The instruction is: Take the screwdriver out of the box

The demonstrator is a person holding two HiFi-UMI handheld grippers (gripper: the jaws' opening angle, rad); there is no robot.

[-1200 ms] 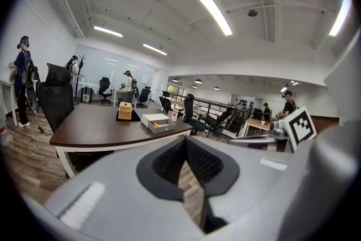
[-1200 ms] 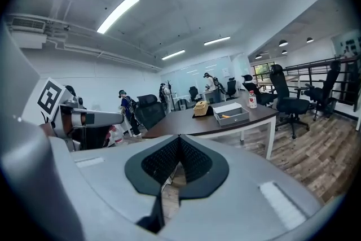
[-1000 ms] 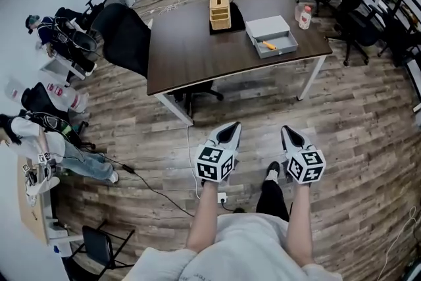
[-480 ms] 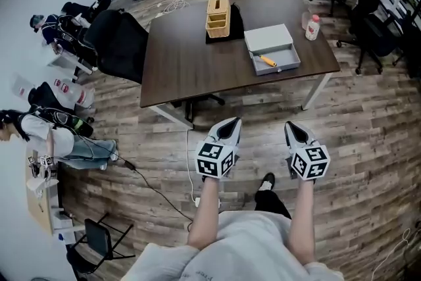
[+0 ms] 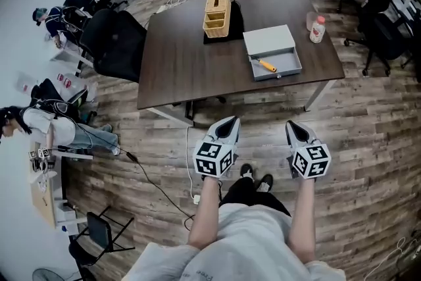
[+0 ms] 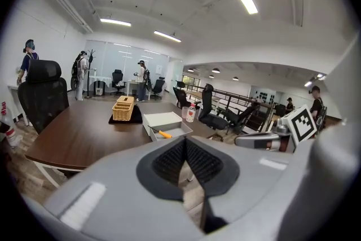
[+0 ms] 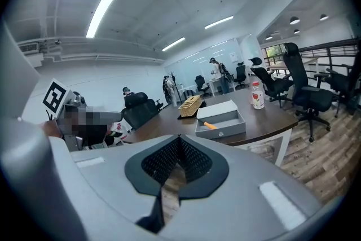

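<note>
At the lower middle of the head view, the left claw (image 5: 230, 123) and right claw (image 5: 291, 126) hang side by side above the wood floor (image 5: 368, 141), short of the counter (image 5: 184, 56). Each gripper view shows its jaws pressed together with nothing between them. Further up the frame, the open grey box (image 5: 268, 41) sits on the counter's right part, and the orange-handled screwdriver (image 5: 266, 65) lies inside its tray. A wicker basket (image 5: 216, 14) stands beyond to the left, and a bottle (image 5: 318, 28) to the box's right.
</note>
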